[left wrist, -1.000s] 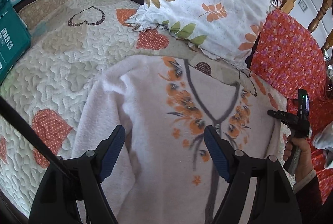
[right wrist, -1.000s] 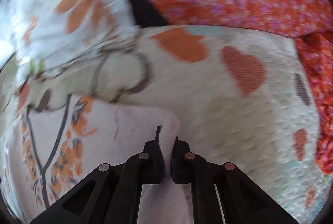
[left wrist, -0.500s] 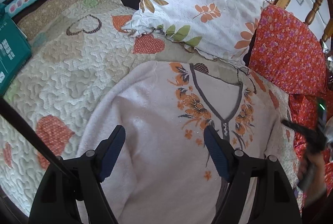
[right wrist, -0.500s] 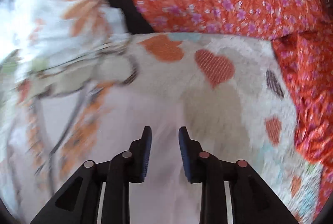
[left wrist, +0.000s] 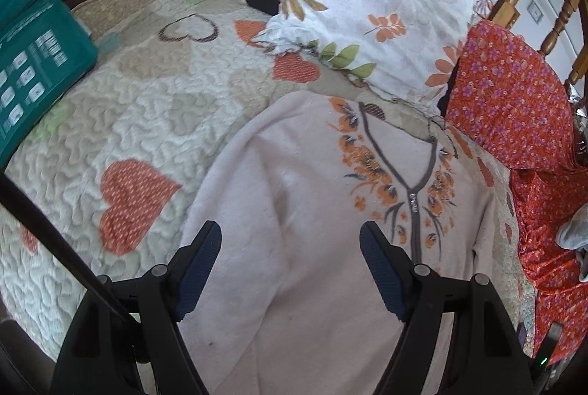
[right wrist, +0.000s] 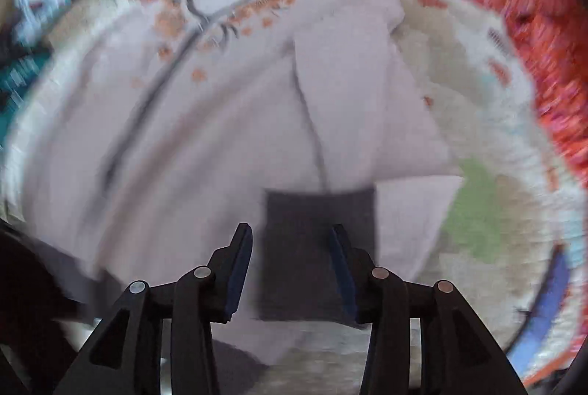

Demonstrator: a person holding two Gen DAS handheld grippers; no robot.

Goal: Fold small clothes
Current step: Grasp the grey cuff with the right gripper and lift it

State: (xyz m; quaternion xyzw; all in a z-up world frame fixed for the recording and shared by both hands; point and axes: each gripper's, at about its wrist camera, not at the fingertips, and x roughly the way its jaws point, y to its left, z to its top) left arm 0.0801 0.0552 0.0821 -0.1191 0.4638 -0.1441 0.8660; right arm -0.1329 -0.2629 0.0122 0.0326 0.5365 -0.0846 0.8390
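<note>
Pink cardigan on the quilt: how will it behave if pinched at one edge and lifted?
Probably floppy: the pink cardigan lies creased flat on the quilt, so it would likely drape. Its fuzzy surface suggests decent grip, not slip. The folded-over sleeve with its dark cuff may fall open when lifted.

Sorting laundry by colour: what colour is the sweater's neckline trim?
Grey, on the pale pink sweater; clearest in the left wrist view.
</note>
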